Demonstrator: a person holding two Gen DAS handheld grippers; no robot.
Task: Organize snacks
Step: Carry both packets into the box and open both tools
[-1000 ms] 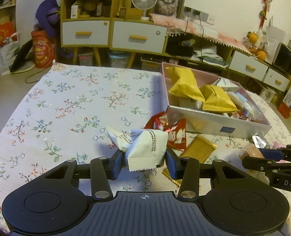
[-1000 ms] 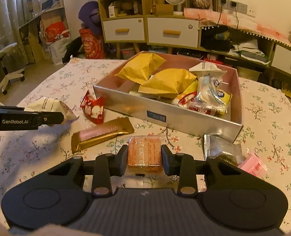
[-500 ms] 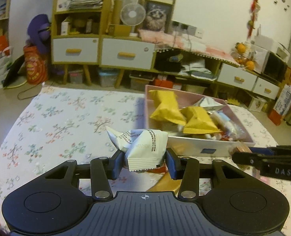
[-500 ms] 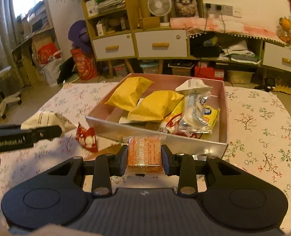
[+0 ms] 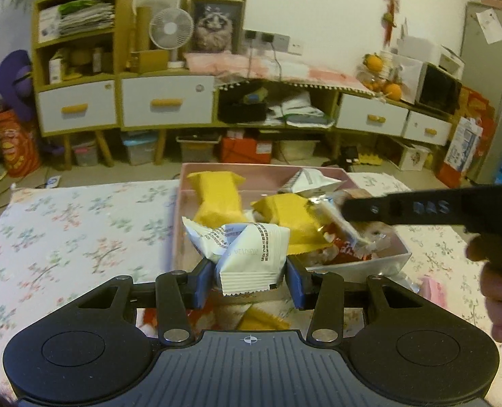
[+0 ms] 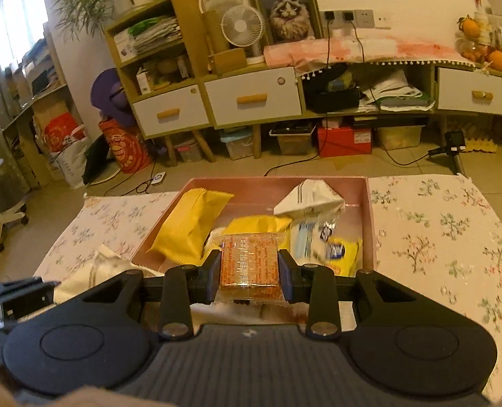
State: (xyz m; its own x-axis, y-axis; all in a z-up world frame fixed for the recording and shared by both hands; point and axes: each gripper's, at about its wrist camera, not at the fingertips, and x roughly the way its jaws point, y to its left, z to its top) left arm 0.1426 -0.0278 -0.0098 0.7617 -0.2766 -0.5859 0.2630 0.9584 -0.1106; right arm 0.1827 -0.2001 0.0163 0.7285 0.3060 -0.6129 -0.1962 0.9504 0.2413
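My left gripper [image 5: 250,279] is shut on a white snack packet [image 5: 251,256] and holds it in the air at the near edge of the pink box [image 5: 179,210]. My right gripper [image 6: 250,278] is shut on a clear-wrapped orange cracker pack [image 6: 250,263], held above the near part of the same box [image 6: 369,203]. The box holds yellow packets [image 6: 190,224], a white packet [image 6: 308,198] and other wrapped snacks. The right gripper also shows from the side in the left wrist view [image 5: 420,208], reaching over the box.
The box stands on a table with a floral cloth [image 5: 64,230]. A gold-wrapped snack [image 5: 261,320] and a pink packet [image 5: 432,288] lie on the cloth before the box. Cabinets with drawers [image 6: 251,101] stand beyond the table.
Both grippers have risen and moved forward from the cloth to over the box, each still holding its snack. The right gripper now reaches over the box's contents.
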